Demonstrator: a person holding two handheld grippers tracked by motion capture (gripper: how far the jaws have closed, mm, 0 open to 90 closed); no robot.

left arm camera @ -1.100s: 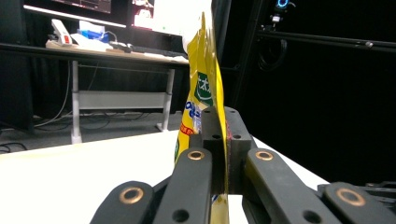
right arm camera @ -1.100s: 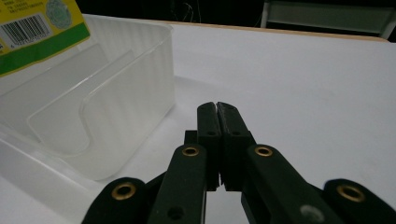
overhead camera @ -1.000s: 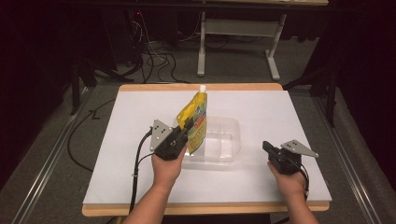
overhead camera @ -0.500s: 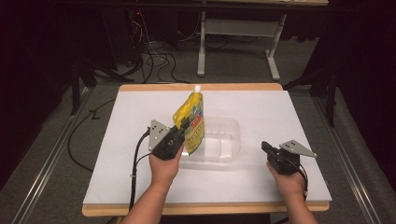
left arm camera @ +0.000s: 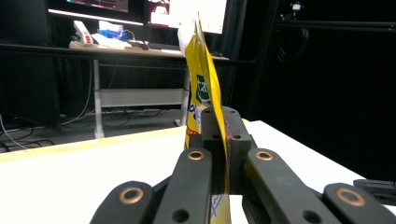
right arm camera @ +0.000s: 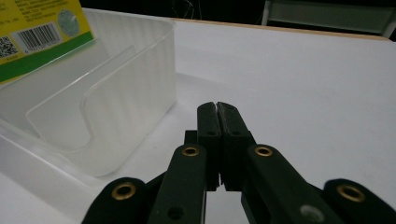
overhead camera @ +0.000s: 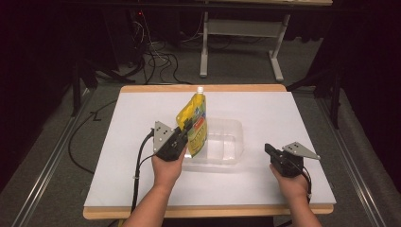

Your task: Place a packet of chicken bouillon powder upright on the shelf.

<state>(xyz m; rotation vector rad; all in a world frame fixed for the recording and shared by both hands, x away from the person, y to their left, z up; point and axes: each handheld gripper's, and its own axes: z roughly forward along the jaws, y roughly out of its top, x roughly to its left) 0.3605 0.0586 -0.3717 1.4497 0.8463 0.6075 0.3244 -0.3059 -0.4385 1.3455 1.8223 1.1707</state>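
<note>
Overhead light falls brightly on the white table, leaving the room around it nearly black, while beyond the table glaring monitors blow out and close jaw links look soft and blurred.

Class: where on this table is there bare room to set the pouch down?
Bare white table lies left of the left gripper and behind the clear tub. It is crowded at the tub, where the pouch hangs; the right gripper sits beside it.
</note>
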